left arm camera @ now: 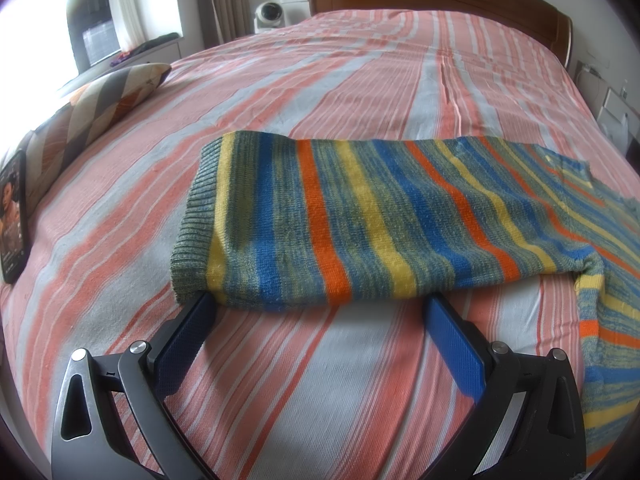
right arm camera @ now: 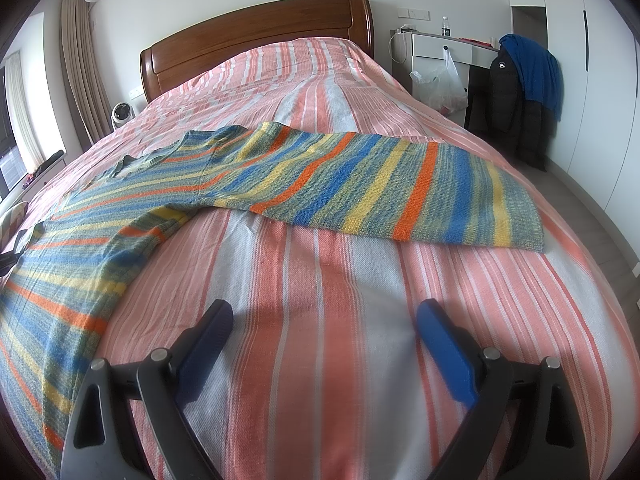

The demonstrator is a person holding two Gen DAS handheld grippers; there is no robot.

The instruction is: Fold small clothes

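A striped knit sweater (left arm camera: 360,216) in blue, yellow, orange and green lies spread flat on the bed. In the left wrist view its left sleeve with the ribbed cuff (left arm camera: 192,232) lies straight ahead. My left gripper (left arm camera: 320,300) is open, its blue fingertips at the sleeve's near edge, the left tip just under the cuff corner. In the right wrist view the sweater (right arm camera: 360,184) shows its right sleeve stretched to the right. My right gripper (right arm camera: 324,316) is open and empty, over bare sheet, short of that sleeve.
The bed has a pink, grey and white striped sheet (right arm camera: 320,80) and a wooden headboard (right arm camera: 256,36). A patterned pillow (left arm camera: 104,100) and a phone (left arm camera: 14,216) lie at the left edge. A nightstand with a plastic bag (right arm camera: 440,84) and a chair with jackets (right arm camera: 516,92) stand to the right.
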